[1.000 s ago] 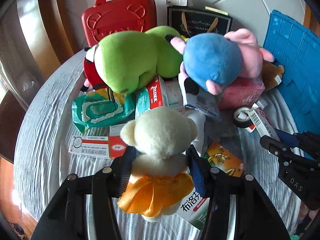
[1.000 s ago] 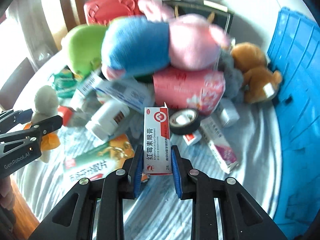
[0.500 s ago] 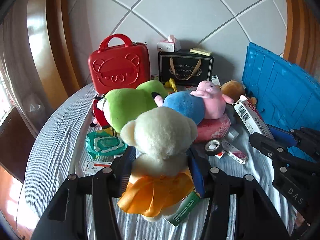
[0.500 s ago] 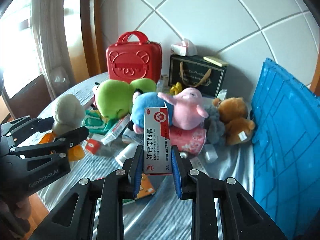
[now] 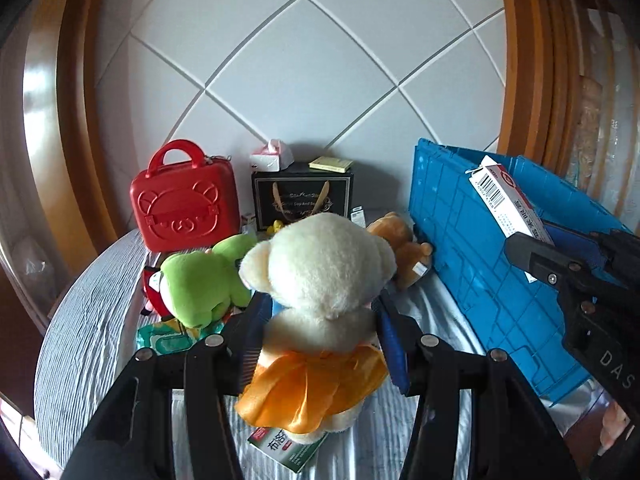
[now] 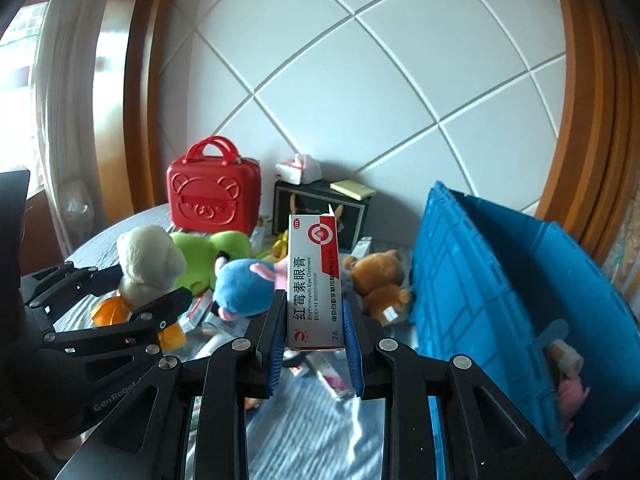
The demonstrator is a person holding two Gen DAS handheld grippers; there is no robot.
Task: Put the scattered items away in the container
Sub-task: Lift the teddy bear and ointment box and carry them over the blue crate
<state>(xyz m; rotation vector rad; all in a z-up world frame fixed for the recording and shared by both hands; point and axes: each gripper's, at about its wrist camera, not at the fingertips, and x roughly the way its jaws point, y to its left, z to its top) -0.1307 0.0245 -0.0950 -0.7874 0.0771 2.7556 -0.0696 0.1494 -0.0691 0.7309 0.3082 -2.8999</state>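
My left gripper [image 5: 318, 320] is shut on a cream teddy bear [image 5: 320, 276] in an orange skirt and holds it above the table; it also shows in the right wrist view [image 6: 148, 264]. My right gripper [image 6: 316, 320] is shut on a white and red ointment box [image 6: 316, 280], upright between the blue pads; the box also shows in the left wrist view [image 5: 508, 200]. The blue crate [image 6: 500, 280] stands on the right, with a few small items inside. It also shows in the left wrist view [image 5: 472, 248].
On the grey cloth lie a green plush [image 5: 200, 280], a blue and pink plush [image 6: 248, 284], a brown bear [image 6: 380, 280], wipes and several medicine boxes. A red case [image 5: 184, 204] and a black gift bag [image 5: 302, 196] stand by the wall.
Both grippers have risen well above the table with their loads. The view has tilted up toward the wall, and the ointment box now sits near the crate's rim.
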